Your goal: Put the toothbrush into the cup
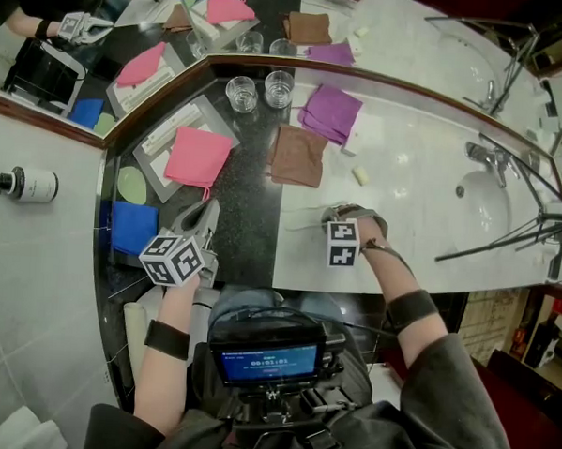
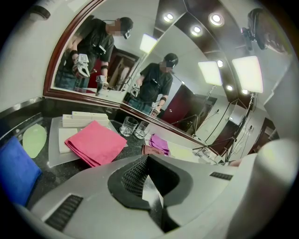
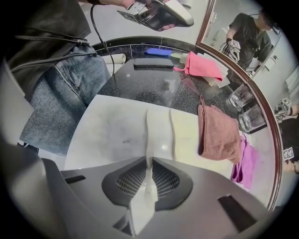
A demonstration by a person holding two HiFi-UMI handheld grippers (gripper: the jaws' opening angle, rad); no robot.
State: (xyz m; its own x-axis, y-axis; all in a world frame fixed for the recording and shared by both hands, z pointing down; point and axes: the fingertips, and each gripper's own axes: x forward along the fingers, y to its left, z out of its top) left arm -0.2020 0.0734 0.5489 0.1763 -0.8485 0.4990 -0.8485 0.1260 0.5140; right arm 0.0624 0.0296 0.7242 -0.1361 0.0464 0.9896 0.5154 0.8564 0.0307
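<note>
Right tongs (image 3: pixel 148 177): pointing down at the white tabletop (image 3: pixel 107 130), pinching one end of the white toothbrush (image 3: pixel 149 135). The rest of the brush lies along the tabletop, running straight out from the tips. Brown cloth (image 3: pixel 217 130) off to one side of them. Two glass cups (image 3: pixel 239 98) beyond the cloth, well apart from the brush. Left tongs (image 2: pixel 149 172): pressed together, nothing between them. Pink cloth (image 2: pixel 96 142) ahead.

The worktop (image 1: pixel 413 212) is polished stone, glossy white beside black speckled, and carries a soft matt pink cloth (image 1: pixel 198 156), clear smooth glass cups (image 1: pixel 242 93), a chromed metal tap (image 1: pixel 487 156) and a smooth white plastic toothbrush (image 3: pixel 149 136).
</note>
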